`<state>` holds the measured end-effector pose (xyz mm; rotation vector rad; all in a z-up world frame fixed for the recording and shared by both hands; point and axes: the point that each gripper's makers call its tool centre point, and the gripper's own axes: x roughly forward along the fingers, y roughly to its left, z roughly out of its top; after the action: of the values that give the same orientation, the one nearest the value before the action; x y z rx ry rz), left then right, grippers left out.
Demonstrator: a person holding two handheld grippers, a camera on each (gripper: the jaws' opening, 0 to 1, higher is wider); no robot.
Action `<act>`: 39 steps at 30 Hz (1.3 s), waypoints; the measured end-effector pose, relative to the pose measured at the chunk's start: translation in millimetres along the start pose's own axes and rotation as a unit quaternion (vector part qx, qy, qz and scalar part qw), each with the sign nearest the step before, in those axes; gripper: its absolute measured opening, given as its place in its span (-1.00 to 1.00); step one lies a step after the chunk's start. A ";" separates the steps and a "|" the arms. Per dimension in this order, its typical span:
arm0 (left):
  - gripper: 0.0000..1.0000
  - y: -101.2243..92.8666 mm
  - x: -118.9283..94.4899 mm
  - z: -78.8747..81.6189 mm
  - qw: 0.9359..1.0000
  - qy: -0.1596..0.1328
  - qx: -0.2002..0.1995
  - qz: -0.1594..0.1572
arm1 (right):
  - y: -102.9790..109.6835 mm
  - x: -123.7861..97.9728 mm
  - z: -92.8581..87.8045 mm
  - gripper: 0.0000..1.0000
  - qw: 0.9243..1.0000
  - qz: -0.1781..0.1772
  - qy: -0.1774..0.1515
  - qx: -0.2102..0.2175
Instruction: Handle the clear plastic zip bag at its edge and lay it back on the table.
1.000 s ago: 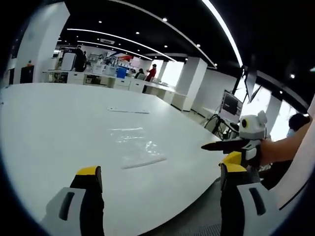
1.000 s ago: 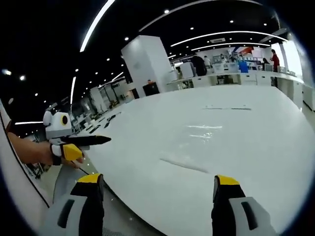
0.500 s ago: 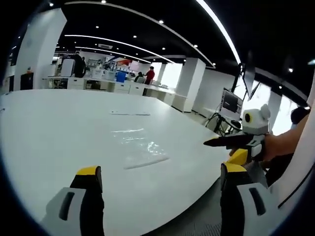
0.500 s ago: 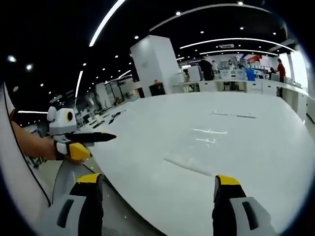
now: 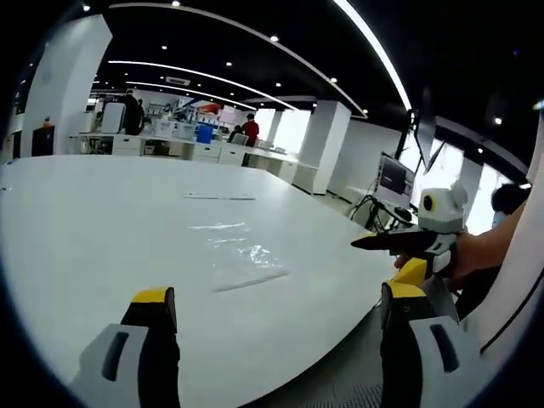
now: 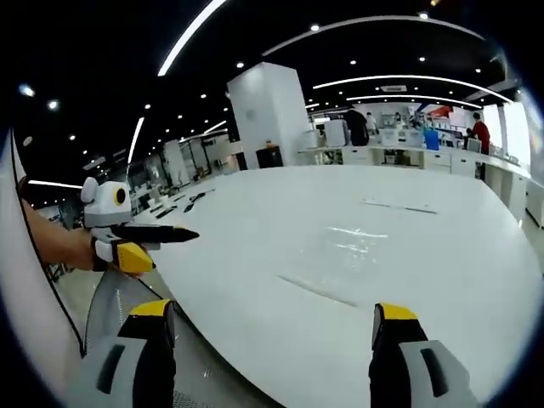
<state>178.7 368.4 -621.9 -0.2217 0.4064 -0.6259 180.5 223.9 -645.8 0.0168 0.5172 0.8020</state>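
One big white table [image 5: 102, 221] takes up most of both views, in an open office with ceiling light strips, white pillars and desks far behind. On its near part the clear bag [image 5: 242, 259] lies flat, its zip edge [image 5: 249, 280] turned toward the table's near rim; in the right gripper view the same bag [image 6: 344, 255] lies ahead, between the jaws' lines. A thin pale strip [image 5: 219, 197] (what it is I cannot tell) lies farther back, well apart from the bag.

The left gripper [image 5: 270, 299] hangs short of the table edge, jaws wide apart, nothing between them. The right gripper [image 6: 265, 310] is likewise spread and empty. In the left gripper view the right gripper [image 5: 399, 244] comes in from the right, held by a hand [image 5: 476, 253], off the table's rim.
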 end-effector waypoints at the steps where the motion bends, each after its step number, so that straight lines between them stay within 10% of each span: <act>1: 0.98 0.1 -0.1 -0.2 1.000 0.000 -0.001 -0.001 | 0.4 0.0 -0.2 0.95 1.000 -0.001 0.001 0.002; 39: 0.96 -5.9 -2.8 -3.4 1.000 0.001 0.008 -0.016 | 3.4 1.2 -3.7 0.94 1.000 0.007 -0.002 -0.003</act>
<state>172.0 365.2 -622.2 -0.2126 0.3998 -0.6611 177.2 226.5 -648.8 0.0160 0.5115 0.8165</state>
